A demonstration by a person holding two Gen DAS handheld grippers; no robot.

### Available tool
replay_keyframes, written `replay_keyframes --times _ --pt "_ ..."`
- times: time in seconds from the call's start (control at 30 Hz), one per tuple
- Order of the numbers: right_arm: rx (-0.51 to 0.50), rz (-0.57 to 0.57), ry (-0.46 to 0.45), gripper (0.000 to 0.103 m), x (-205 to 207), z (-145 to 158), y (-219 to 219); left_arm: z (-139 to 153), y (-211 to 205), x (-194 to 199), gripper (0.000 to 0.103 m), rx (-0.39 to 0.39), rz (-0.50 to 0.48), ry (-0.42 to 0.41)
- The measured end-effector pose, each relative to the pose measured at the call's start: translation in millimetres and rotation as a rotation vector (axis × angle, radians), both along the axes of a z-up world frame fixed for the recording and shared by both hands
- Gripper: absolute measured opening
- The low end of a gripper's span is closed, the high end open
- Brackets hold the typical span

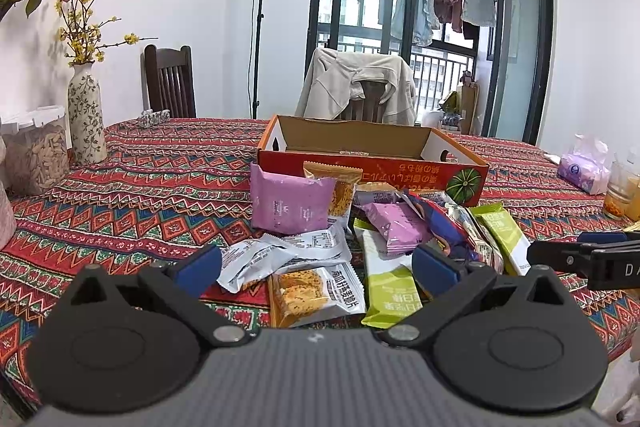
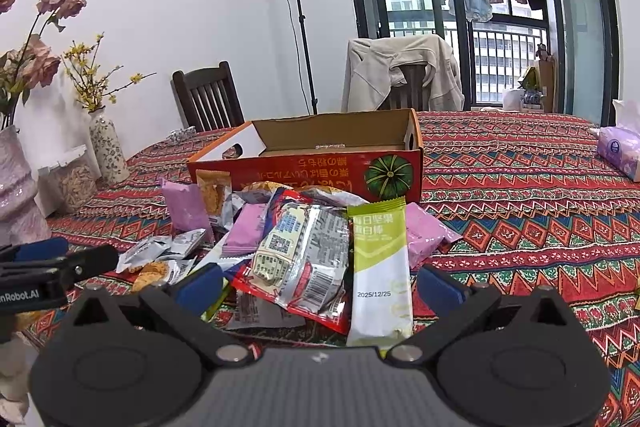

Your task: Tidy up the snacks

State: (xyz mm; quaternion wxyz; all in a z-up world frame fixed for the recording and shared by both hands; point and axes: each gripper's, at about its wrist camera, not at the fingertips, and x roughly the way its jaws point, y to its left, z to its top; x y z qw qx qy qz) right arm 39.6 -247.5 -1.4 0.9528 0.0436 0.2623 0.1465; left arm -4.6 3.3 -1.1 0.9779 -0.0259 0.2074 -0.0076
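Snacks [image 2: 304,247] lie heaped on the table [image 2: 520,195] before an empty orange box [image 2: 320,167], while left gripper [image 1: 316,267] and right gripper [image 2: 320,285] hover spread wide, holding nothing.

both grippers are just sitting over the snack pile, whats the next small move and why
Probably ease the right gripper down and close on the green bar. Both grippers are open and hold nothing, the bar lies on top of the pile between the right fingers, and the cardboard box behind looks empty.
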Motion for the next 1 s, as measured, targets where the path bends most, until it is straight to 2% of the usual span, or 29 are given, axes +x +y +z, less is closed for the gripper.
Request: replay_keyframes --times 0.77,1.0 --pt "0.002 0.014 0.009 0.103 0.9 -1.6 3.0 -3.2 2.1 0.4 0.103 -0.006 0.002 0.009" --pt "0.002 -0.022 0.010 0.103 8.5 -3.1 -2.4 -2.8 5.9 3.9 0.103 -0.003 0.017 0.004"
